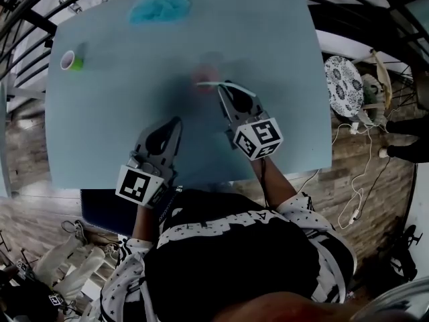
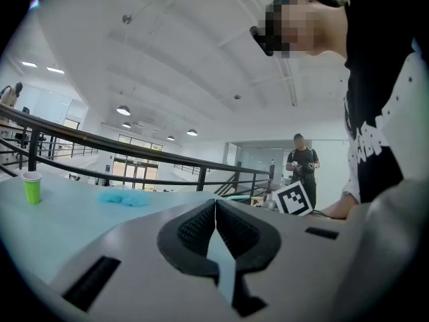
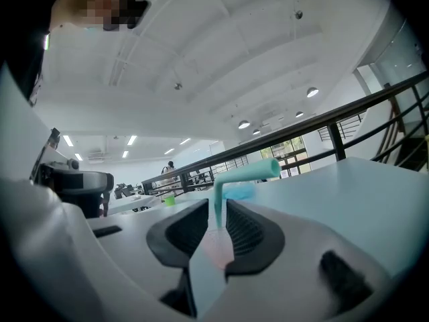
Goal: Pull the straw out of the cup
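Closest under my head camera is my black shirt (image 1: 234, 260) with dotted sleeves, filling the bottom of the frame. Just above it, both tools reach out over the pale blue surface (image 1: 100, 126).

My left hand-held gripper (image 1: 176, 121) sits lower left of centre. Its own view shows the two dark pads pressed together at the tips with nothing between them.

My right hand-held gripper (image 1: 223, 86) is further up, near the middle of the frame, and its tips are at the pink cup (image 1: 203, 79), which looks only like a blurred reddish patch from above. In the right gripper view the teal straw (image 3: 218, 203) stands upright between the jaws, rising from the pale pink cup low in the gap. Its bent top slants off toward the upper right. The jaws are narrow around the straw, with a thin sliver of space on each side of it.

A green cup (image 1: 72, 60) stands at the upper left of the surface, well apart from both tools. A crumpled blue cloth (image 1: 159, 7) lies near the top edge.
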`<state>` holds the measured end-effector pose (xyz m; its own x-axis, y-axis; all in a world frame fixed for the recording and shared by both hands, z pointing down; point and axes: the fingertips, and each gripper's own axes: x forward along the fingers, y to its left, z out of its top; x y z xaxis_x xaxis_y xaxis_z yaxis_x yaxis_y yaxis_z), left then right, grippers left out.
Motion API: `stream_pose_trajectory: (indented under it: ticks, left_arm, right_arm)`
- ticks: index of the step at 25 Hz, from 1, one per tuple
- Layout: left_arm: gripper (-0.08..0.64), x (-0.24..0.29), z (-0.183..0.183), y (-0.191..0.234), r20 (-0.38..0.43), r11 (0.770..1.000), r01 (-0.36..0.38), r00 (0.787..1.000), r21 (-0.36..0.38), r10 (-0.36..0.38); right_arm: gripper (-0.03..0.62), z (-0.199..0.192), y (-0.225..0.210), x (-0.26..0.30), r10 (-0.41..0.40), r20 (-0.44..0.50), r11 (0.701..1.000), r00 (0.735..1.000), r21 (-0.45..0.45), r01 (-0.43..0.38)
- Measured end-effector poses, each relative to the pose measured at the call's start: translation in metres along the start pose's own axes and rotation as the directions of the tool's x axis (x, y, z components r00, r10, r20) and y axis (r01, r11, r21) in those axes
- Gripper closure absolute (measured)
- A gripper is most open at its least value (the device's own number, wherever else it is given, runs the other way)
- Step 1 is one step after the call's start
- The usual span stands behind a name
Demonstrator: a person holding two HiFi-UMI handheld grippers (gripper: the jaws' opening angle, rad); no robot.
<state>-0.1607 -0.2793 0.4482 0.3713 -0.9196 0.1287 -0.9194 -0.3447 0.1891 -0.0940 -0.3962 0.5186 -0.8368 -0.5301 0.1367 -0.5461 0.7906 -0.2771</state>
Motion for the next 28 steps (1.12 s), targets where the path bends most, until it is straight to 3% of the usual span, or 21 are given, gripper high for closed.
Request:
stream_pose_trajectory:
  ticks: [12,15,28]
  left_arm:
    - [0.546,-0.001,0.006,0.002,0.039,1.0,-0.011,0.999,-0.004,0.011]
    - [0.546,-0.002,0.002,0.004,0.016,1.0,-0.022,1.0,-0.003,0.022]
    - [0.546,0.003,0.013,0.001,0.062,1.0,-0.014,0.998,0.006,0.014]
  right_arm:
    - [0.545,0.001,-0.004,0.004,-0.012,-0.013,1.0,1.0,0.004,0.012]
    - [0.546,0.001,-0.005,0.004,-0.021,-0.02,1.0,1.0,-0.004,0.021]
    - [0.548,0.028,-0.003,-0.002,-0.02,0.006,0.994,1.0,-0.103,0.021]
